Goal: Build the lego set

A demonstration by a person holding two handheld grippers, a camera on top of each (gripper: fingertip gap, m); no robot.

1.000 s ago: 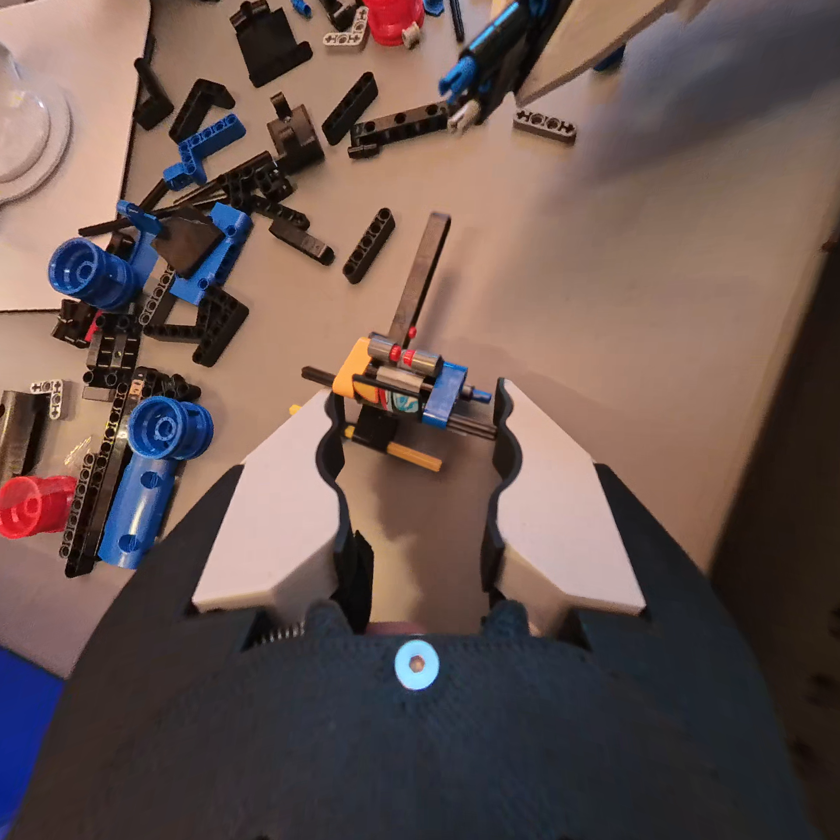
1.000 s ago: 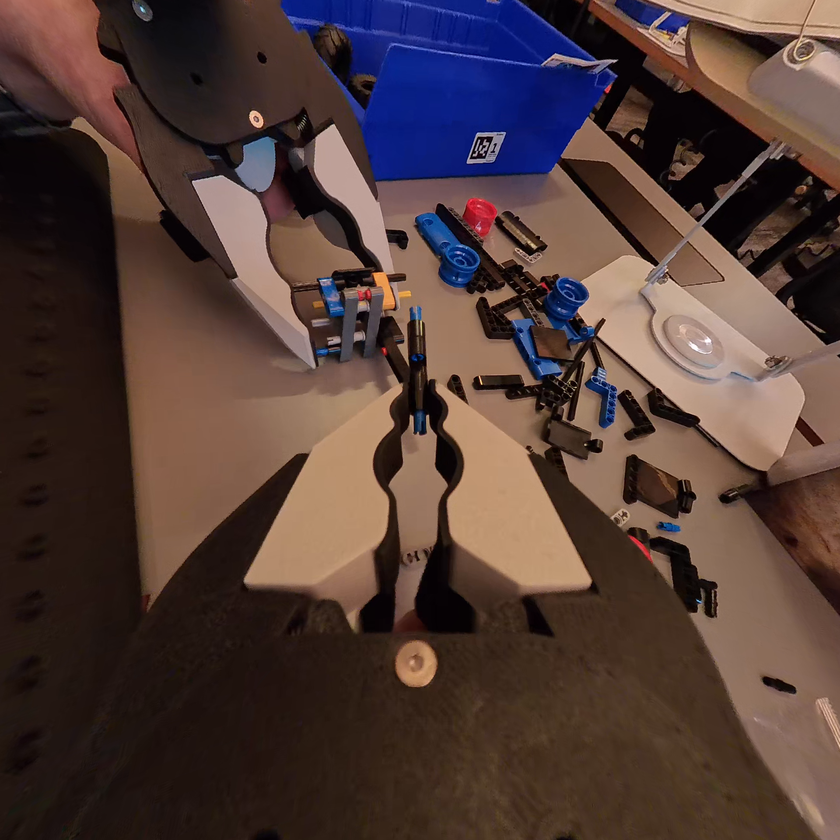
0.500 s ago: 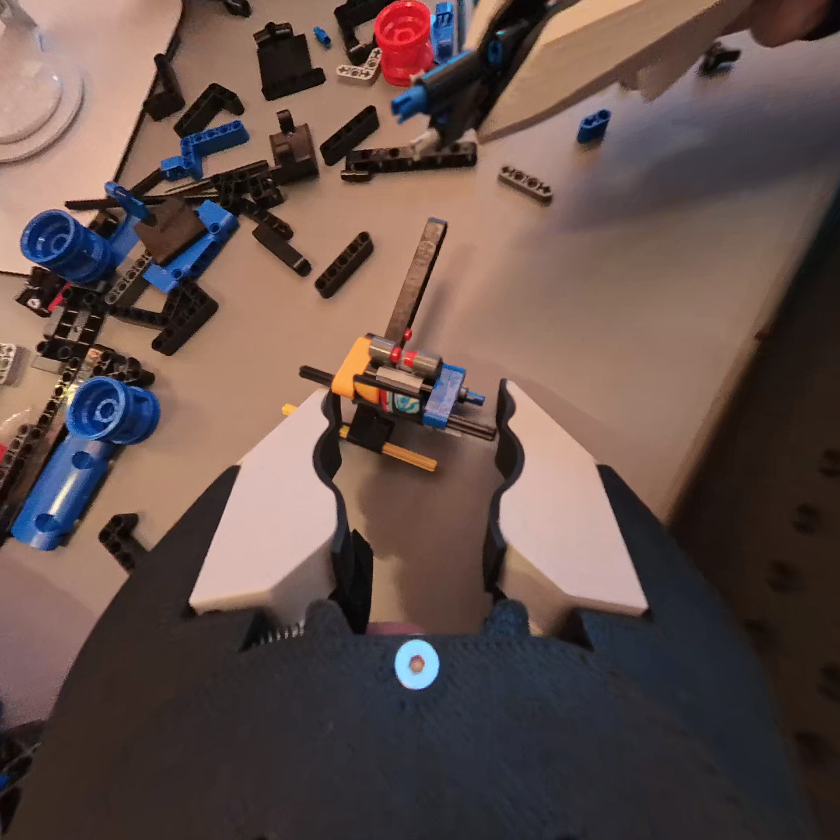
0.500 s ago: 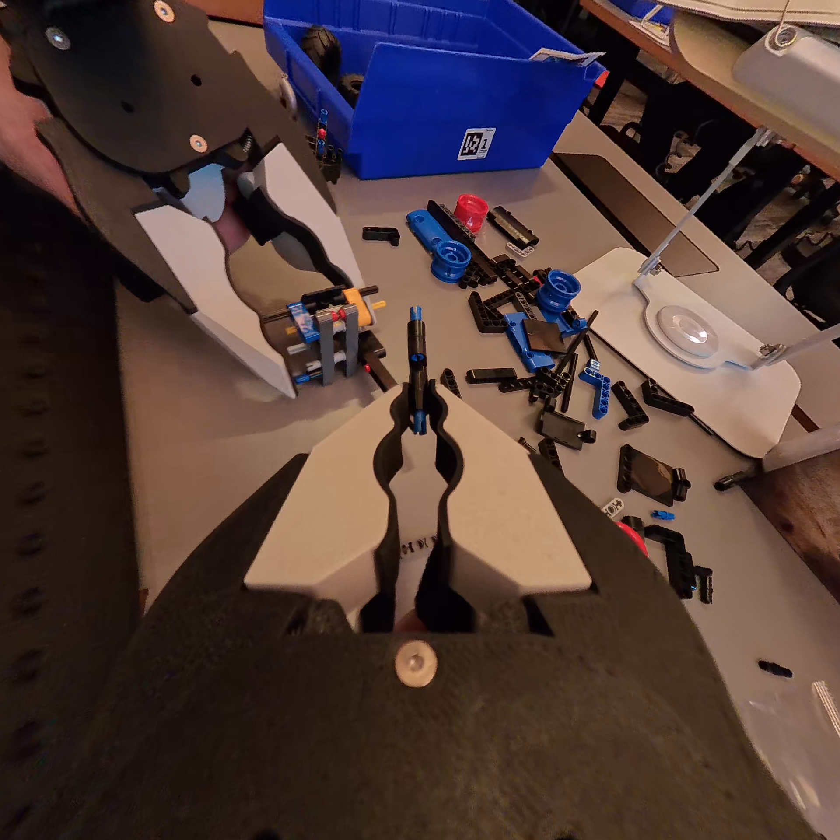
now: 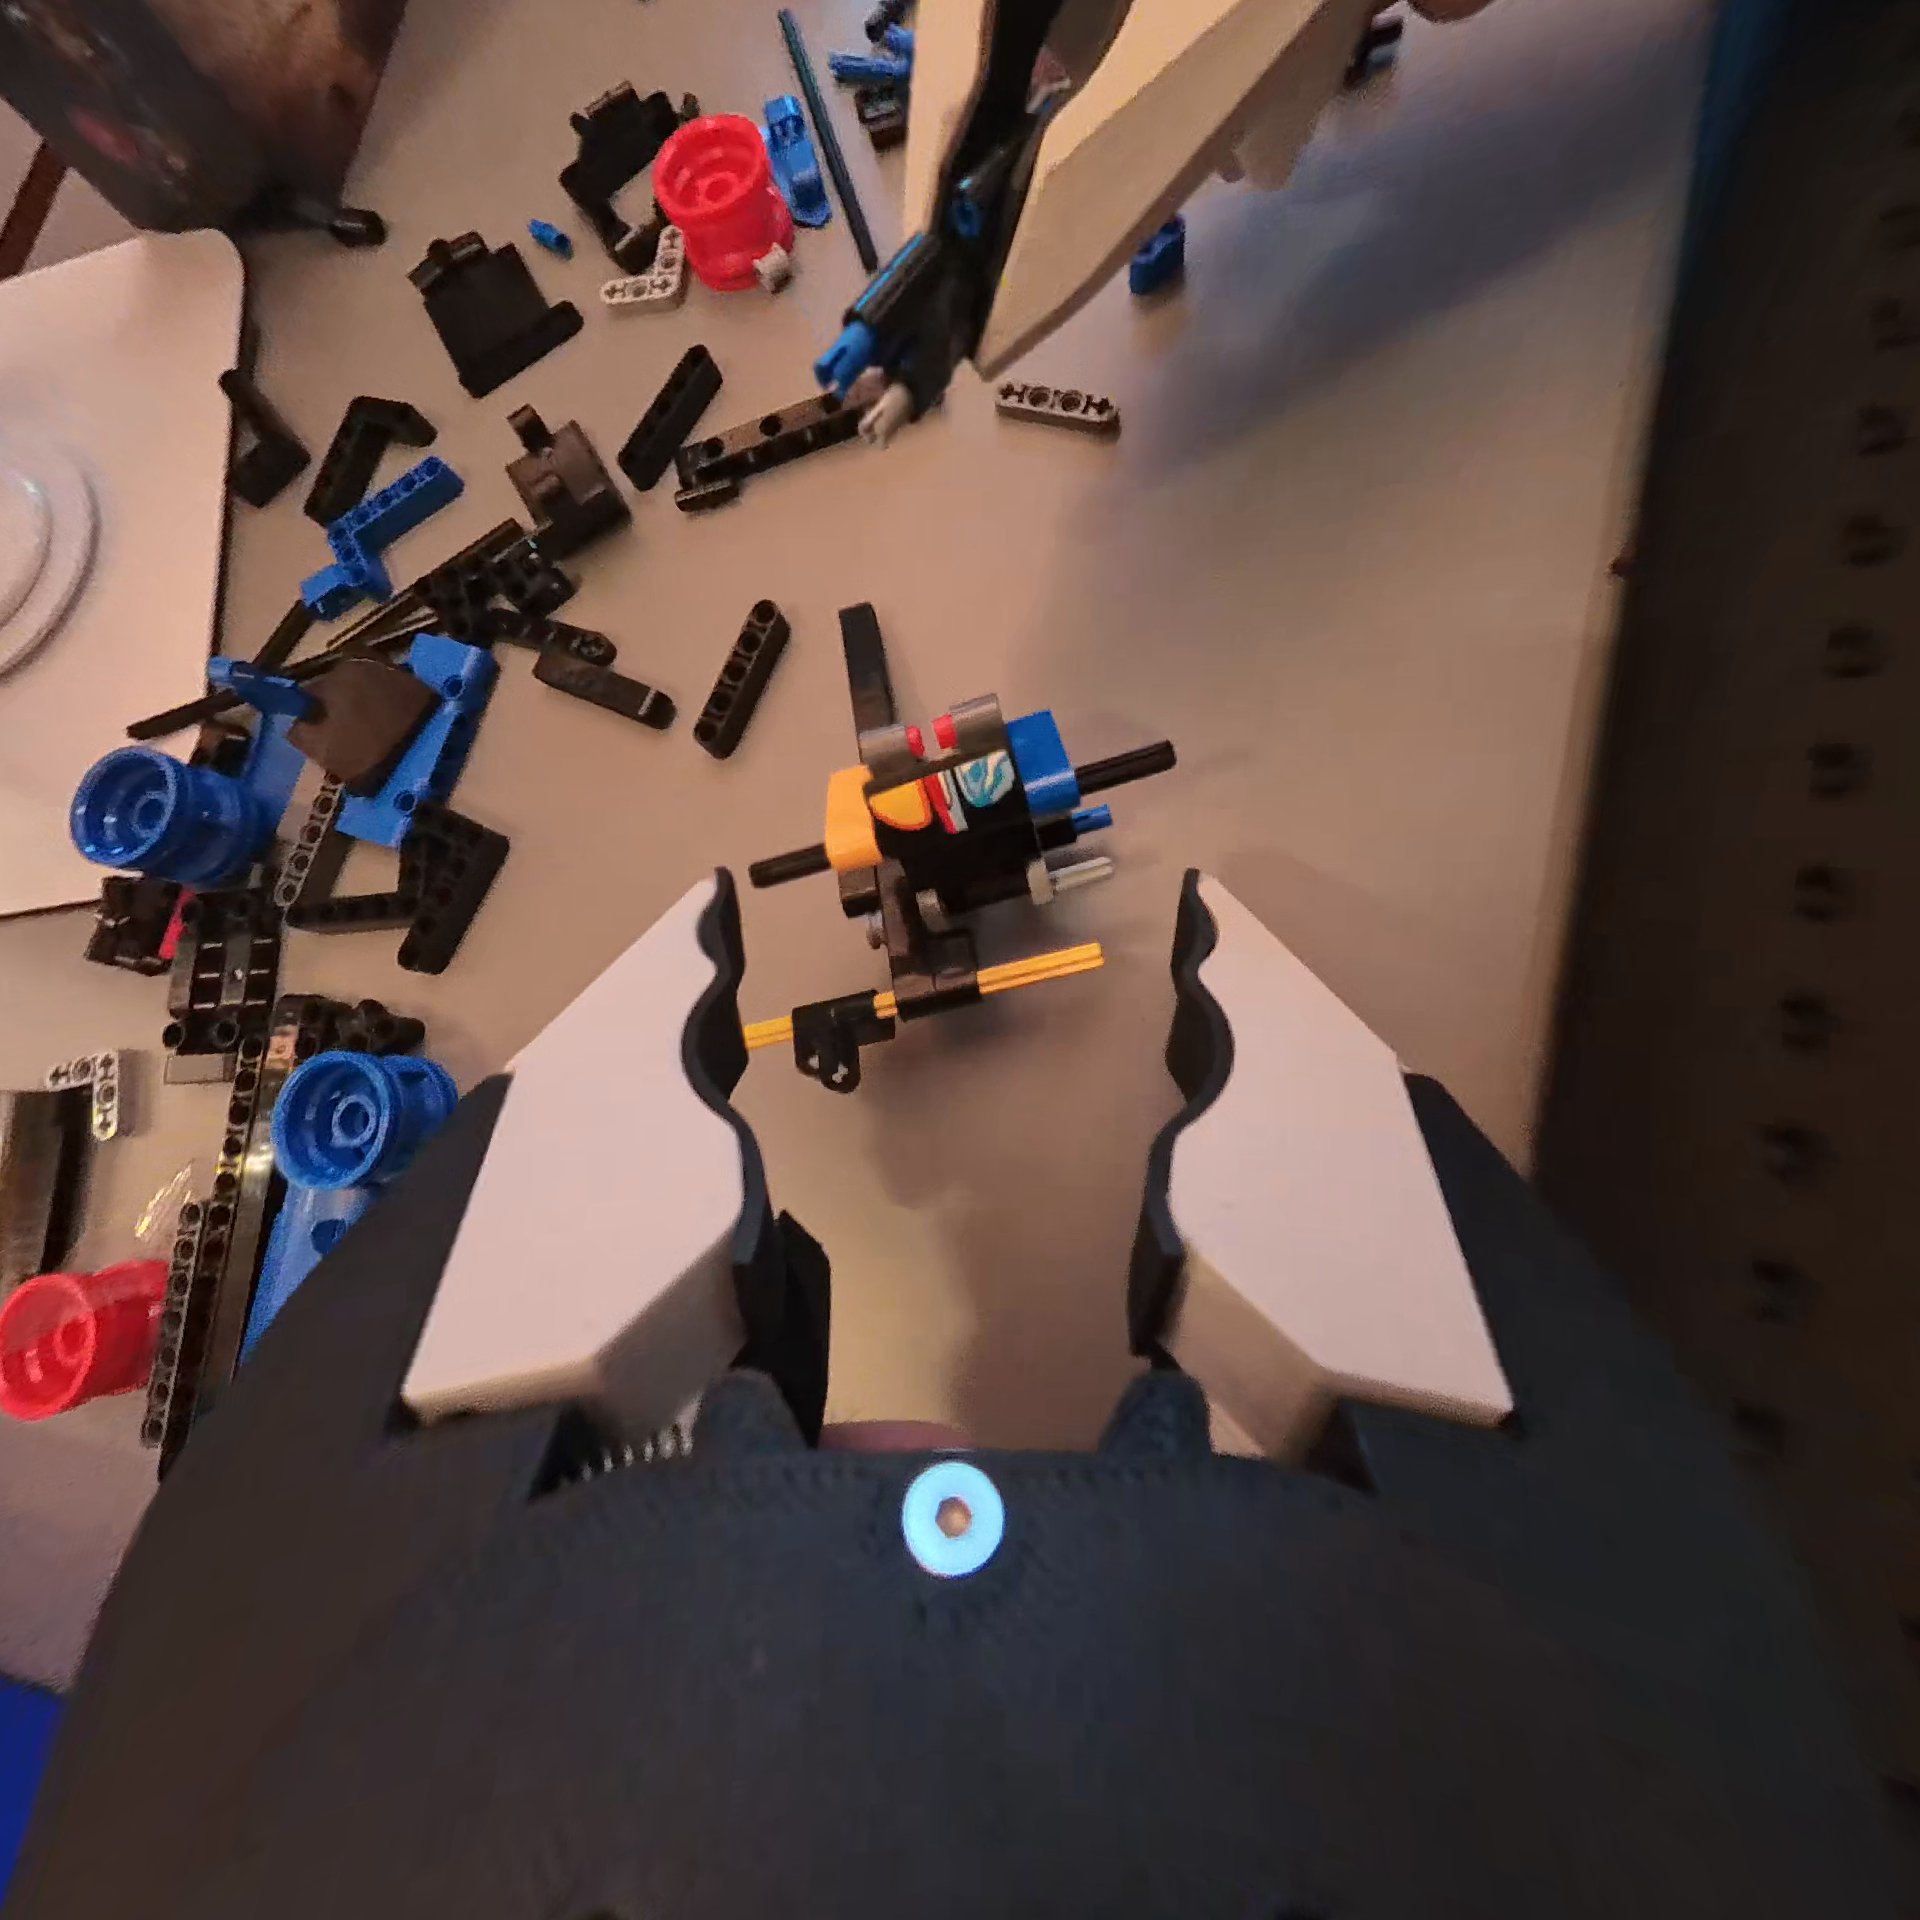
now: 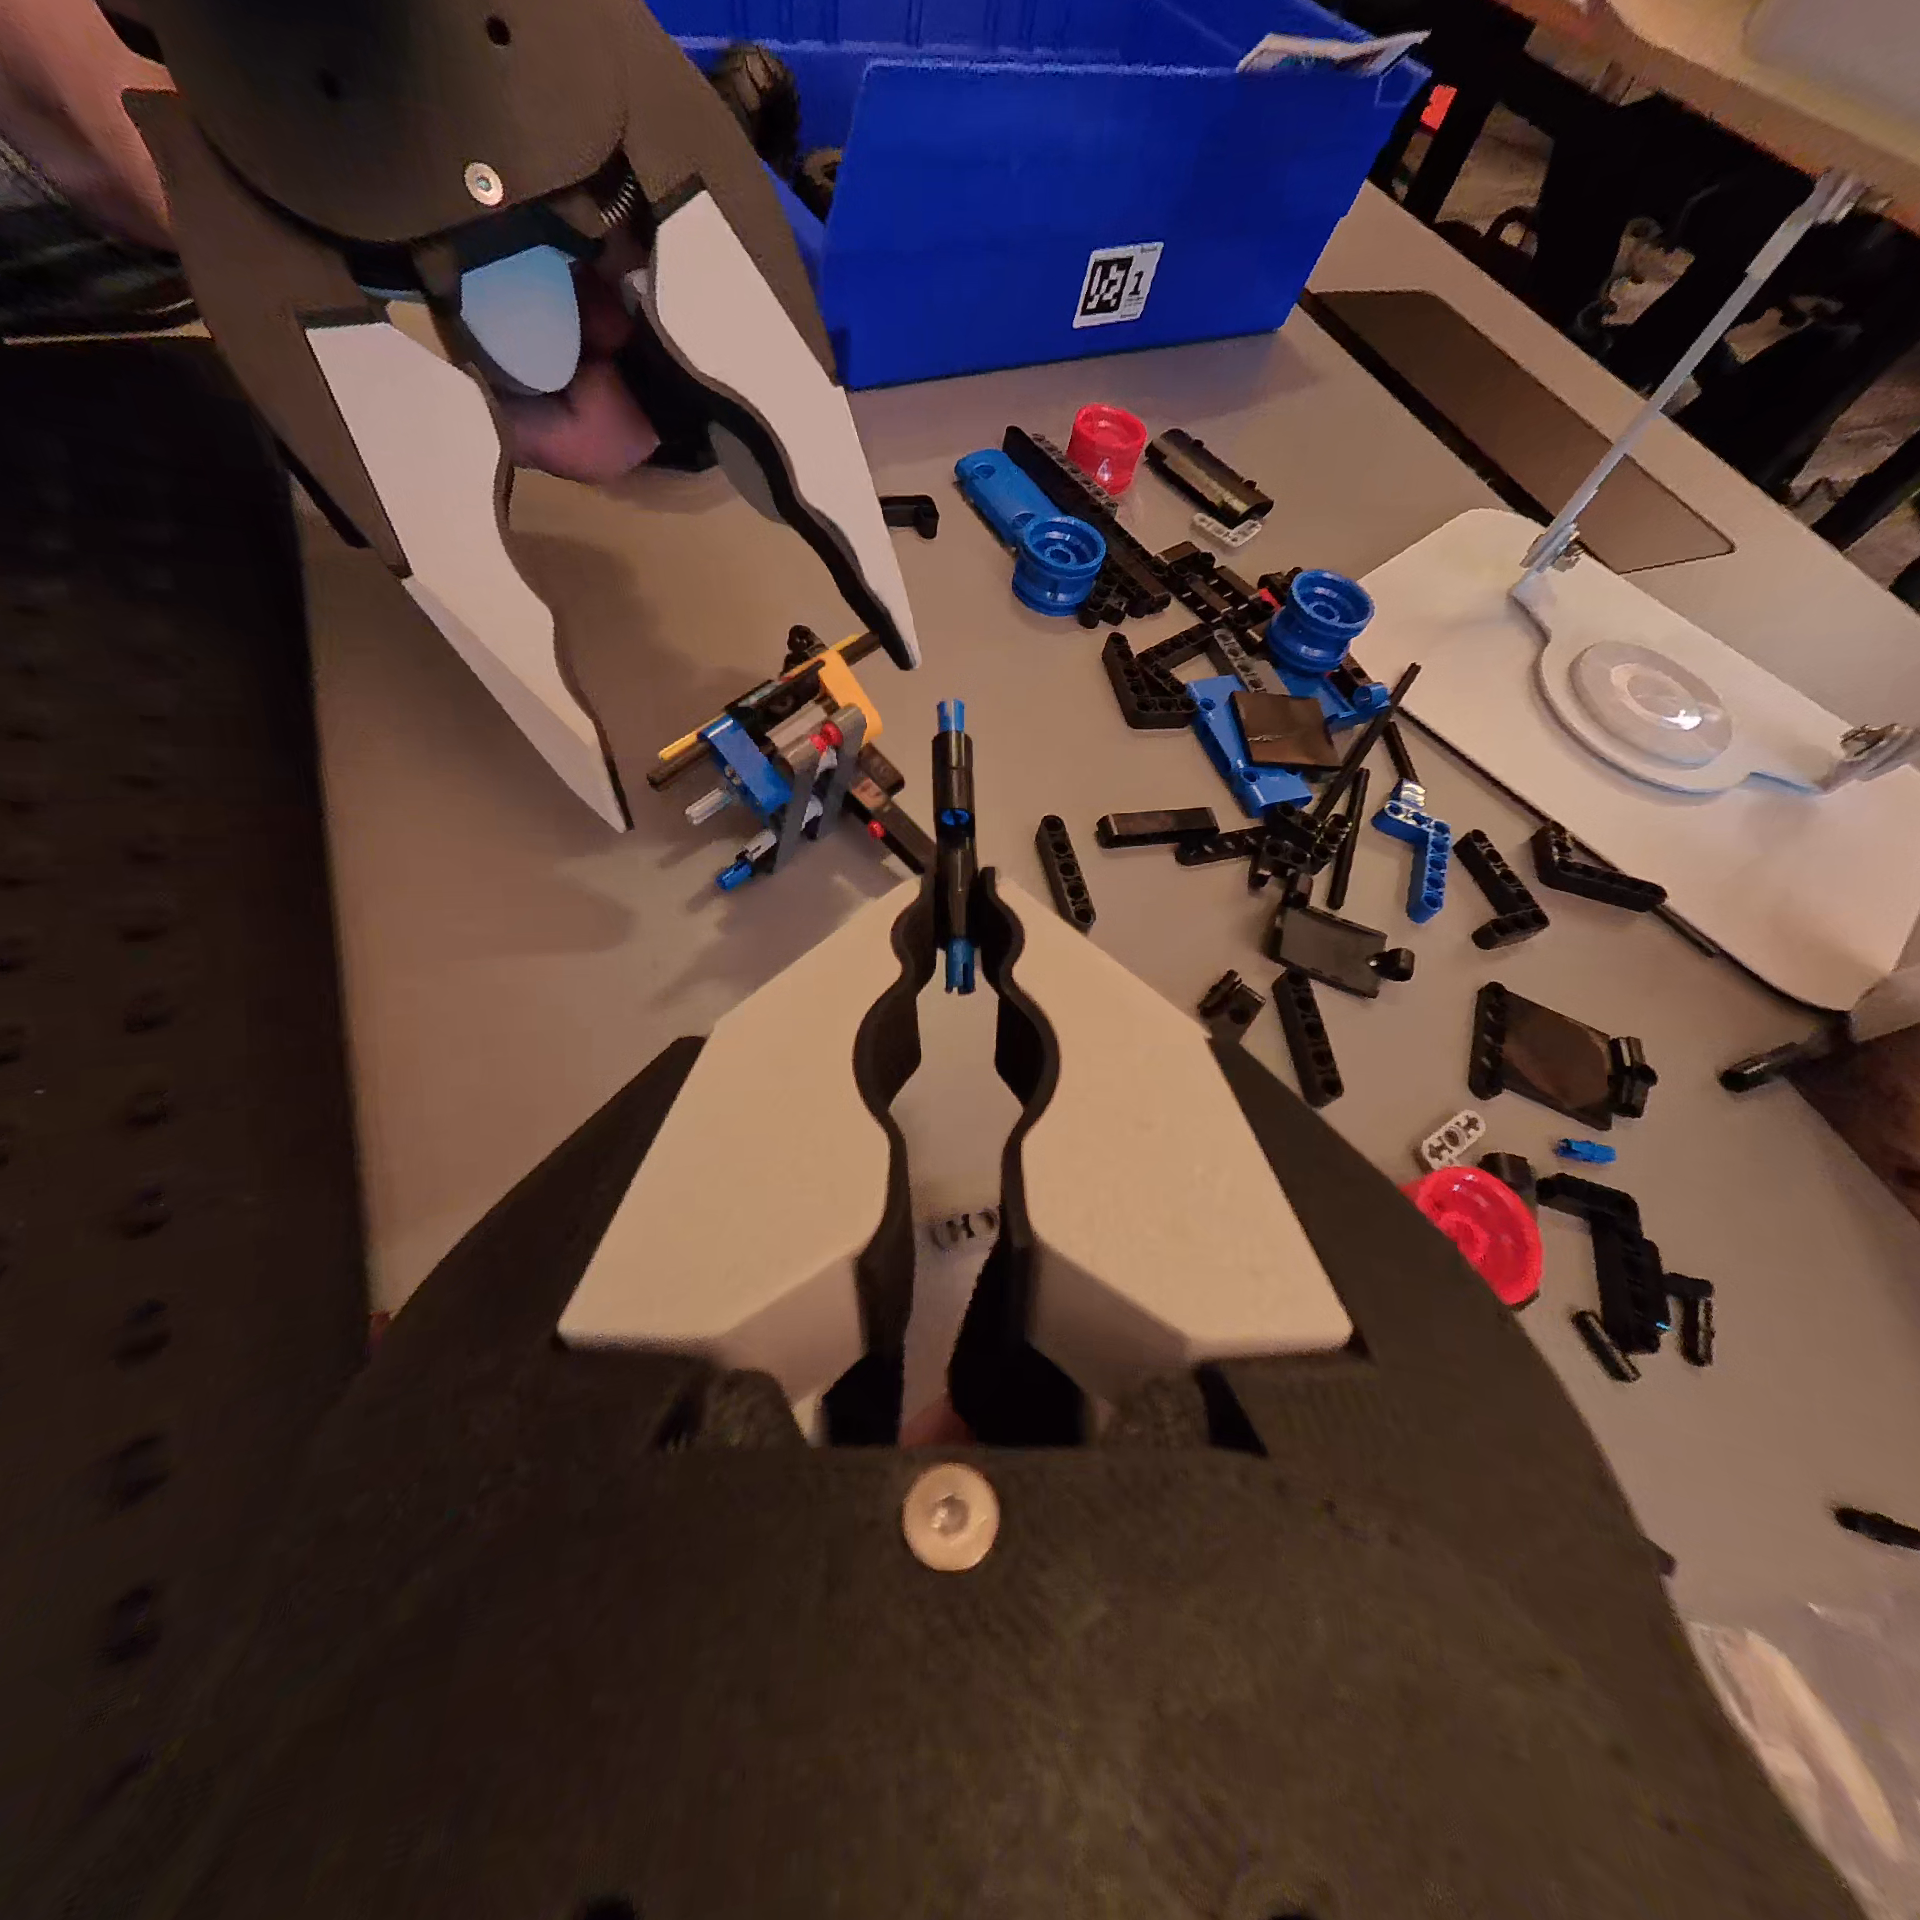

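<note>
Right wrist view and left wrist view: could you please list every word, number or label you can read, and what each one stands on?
White sticker on the blue bin: a printed square code with a character beside it; I do not copy writing out.
Paper slip at the bin's rim: too blurred to read.
Decal on the small lego assembly: a coloured graphic, no legible words.
Nothing else is readable.

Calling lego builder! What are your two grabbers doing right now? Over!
Left gripper open, empty, over the small lego assembly on the table. Right gripper shut on a black-and-blue pin piece. Loose bricks to one side, nothing between piece and assembly.
</note>
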